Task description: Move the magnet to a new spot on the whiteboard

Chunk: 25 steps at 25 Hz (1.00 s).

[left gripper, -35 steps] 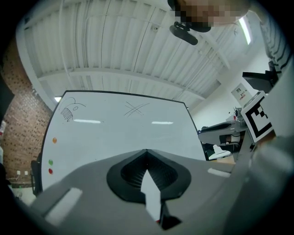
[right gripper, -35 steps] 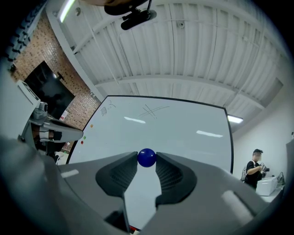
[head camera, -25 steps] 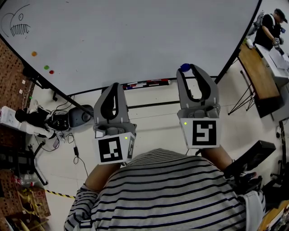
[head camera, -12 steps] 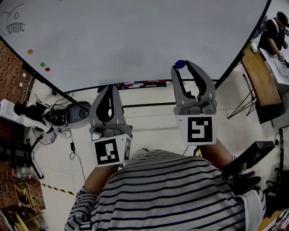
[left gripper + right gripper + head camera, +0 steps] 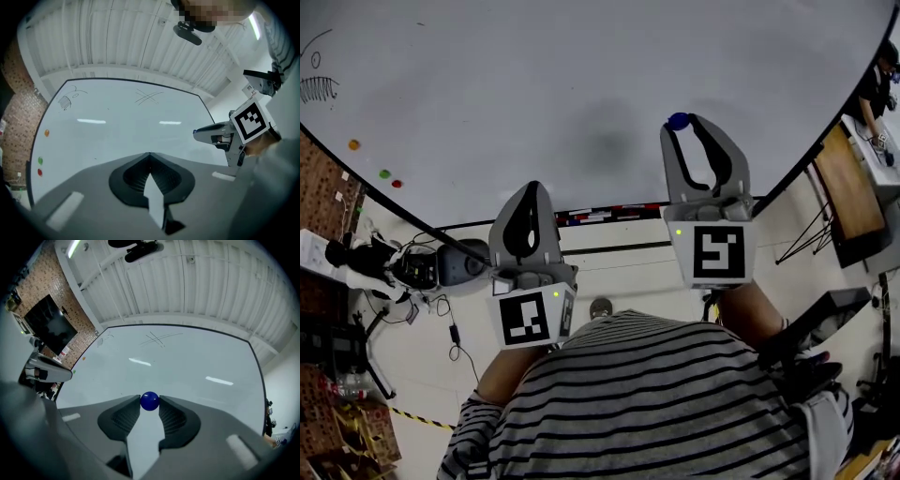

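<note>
Right gripper view shows the right gripper (image 5: 149, 405) with its two fingers clamped on a magnet (image 5: 149, 401), a small, round, glossy, deep blue ball pinched at the very fingertips. Behind it spreads the whiteboard (image 5: 187, 366), mostly blank with a faint crossed scribble near its top. Head view puts the magnet (image 5: 678, 121) over the lower middle of the whiteboard (image 5: 534, 84), above the marker tray (image 5: 609, 214); whether it touches the surface cannot be told. Three other small magnets, orange (image 5: 353, 144), green (image 5: 384, 173) and red (image 5: 397, 184), sit well apart at the board's left edge. The left gripper (image 5: 534, 186) is lower, its fingers pressed together with nothing between them.
</note>
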Tool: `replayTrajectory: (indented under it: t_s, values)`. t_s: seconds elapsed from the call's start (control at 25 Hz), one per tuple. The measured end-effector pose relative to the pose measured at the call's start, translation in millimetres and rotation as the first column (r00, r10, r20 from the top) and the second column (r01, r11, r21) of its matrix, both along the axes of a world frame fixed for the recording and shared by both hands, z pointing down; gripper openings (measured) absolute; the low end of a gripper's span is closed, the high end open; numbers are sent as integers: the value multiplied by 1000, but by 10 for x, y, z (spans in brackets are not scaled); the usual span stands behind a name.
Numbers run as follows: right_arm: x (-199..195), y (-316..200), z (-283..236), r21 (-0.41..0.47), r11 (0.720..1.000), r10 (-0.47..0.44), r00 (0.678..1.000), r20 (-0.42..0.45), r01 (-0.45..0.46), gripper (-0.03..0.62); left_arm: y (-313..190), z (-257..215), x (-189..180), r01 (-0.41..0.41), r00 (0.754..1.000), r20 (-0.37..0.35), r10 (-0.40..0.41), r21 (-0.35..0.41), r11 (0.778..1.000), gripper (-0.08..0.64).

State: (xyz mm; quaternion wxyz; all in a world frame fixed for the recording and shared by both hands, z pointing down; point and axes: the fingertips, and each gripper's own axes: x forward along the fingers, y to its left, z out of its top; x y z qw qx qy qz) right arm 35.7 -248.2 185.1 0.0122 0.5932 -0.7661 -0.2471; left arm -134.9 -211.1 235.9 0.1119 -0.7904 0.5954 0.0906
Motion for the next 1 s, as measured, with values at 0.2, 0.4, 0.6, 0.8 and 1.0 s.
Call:
replayTrajectory:
  t_s: [0.2, 0.4, 0.6, 0.8, 1.0]
  values:
    - [-222, -548, -49, 3, 999, 54, 998, -34, -54, 124, -464, -64, -230, -37, 999, -9, 37, 9, 999, 15]
    - [-311, -886, -54, -3, 995, 101, 995, -28, -101, 124, -765, -103, -369, -62, 998, 9, 62, 26, 998, 15]
    - [-321, -1088, 21, -21, 990, 136, 990, -38, -137, 126, -950, -62, -454, -73, 997, 8, 73, 18, 997, 15]
    - [-325, -1068, 1, 6, 991, 132, 991, -22, -132, 126, -960, -16, -443, -79, 997, 11, 79, 1, 997, 15]
    - [-319, -861, -91, 59, 996, 71, 997, 16, -72, 130, -842, 17, -387, -63, 998, 16, 63, -13, 998, 15]
